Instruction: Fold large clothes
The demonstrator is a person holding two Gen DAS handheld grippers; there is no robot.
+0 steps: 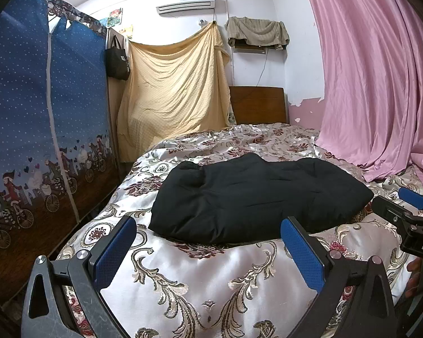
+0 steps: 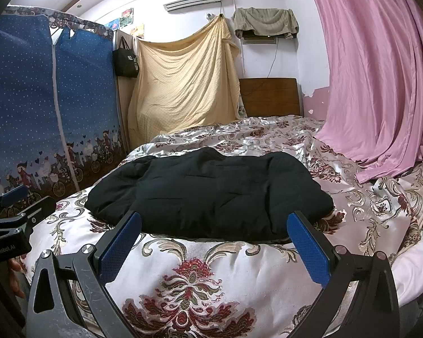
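Garment: a black padded garment lies folded into a compact bundle on the bed, across the middle of the floral satin bedspread.
Garment position: it sits ahead of both my tools, between the near edge of the bed and the wooden headboard; nothing touches it.
Left tool: my left tool is spread wide and holds nothing; its blue pads hover over the bedspread just short of the garment's near edge.
Right tool: my right tool is likewise spread wide and holds nothing; its pad tips sit just in front of the garment's near edge, and I cannot tell whether they touch it.
Tool spacing: the two tools are side by side, each visible at the edge of the other's view.
Hand: a part of my right hand shows below the right tool's body in the left wrist view.
Left of bed: a blue dotted fabric wardrobe, with a black bag hanging beside it.
Far wall: a yellow cloth hangs draped; an air conditioner is mounted above.
Right of bed: a pink curtain falls onto the bedspread.
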